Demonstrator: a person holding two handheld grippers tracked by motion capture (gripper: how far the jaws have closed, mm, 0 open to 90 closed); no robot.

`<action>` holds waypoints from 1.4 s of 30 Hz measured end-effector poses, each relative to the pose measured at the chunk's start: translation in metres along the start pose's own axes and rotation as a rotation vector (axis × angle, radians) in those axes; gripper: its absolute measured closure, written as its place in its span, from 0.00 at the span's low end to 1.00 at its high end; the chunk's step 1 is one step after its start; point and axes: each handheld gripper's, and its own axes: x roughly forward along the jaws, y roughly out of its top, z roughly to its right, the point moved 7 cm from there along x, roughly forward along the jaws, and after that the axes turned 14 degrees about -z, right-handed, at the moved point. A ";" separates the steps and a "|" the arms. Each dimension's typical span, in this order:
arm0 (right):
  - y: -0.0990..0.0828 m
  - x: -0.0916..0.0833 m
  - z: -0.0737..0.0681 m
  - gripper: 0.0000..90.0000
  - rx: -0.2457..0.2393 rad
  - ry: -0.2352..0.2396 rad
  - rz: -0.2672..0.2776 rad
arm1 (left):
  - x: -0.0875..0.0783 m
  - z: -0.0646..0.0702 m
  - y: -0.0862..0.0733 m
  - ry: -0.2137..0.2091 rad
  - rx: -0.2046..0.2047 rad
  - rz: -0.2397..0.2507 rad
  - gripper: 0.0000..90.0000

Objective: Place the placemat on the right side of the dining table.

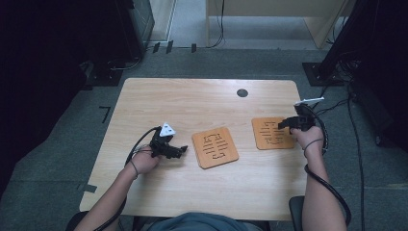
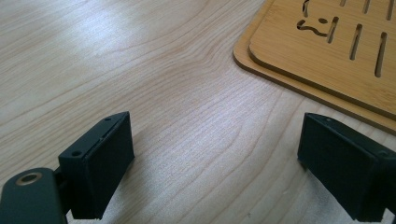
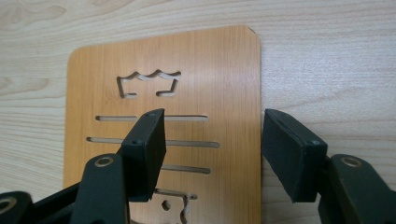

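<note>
Wood surface, high view: pale table [image 1: 202, 96] carrying two slotted bamboo boards.
Landmark, high view: centre board [image 1: 215, 147] lies near the table's middle.
Right board, high view: right board [image 1: 273, 133] lies flat, apart from the centre board, on its right.
Left gripper, high view: left gripper [image 1: 182, 150] rests just left of the centre board, pointing at it.
Right gripper, high view: right gripper [image 1: 283, 123] sits over the right board's far right edge.
Left gripper view: jaws stand wide apart over bare table; the centre board [image 2: 327, 51], which looks like two stacked boards, lies ahead, untouched.
Right gripper view: jaws part-open astride the right board's [image 3: 187, 70] edge, pads not pressing it.
</note>
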 end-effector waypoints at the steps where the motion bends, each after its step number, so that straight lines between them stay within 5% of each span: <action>1: 0.000 0.000 0.000 0.45 0.001 0.005 0.003 | 0.000 0.000 0.000 0.000 0.000 0.000 0.11; 8: 0.000 -0.003 -0.004 0.44 -0.009 0.032 0.004 | 0.000 0.000 0.000 0.000 0.001 0.000 0.11; 18: -0.005 0.003 -0.019 0.37 -0.085 -0.032 -0.011 | 0.000 0.000 0.000 0.000 0.000 0.000 0.11; 42: -0.010 0.016 -0.062 0.32 -0.223 -0.059 -0.042 | 0.000 0.000 0.000 0.000 -0.001 0.000 0.11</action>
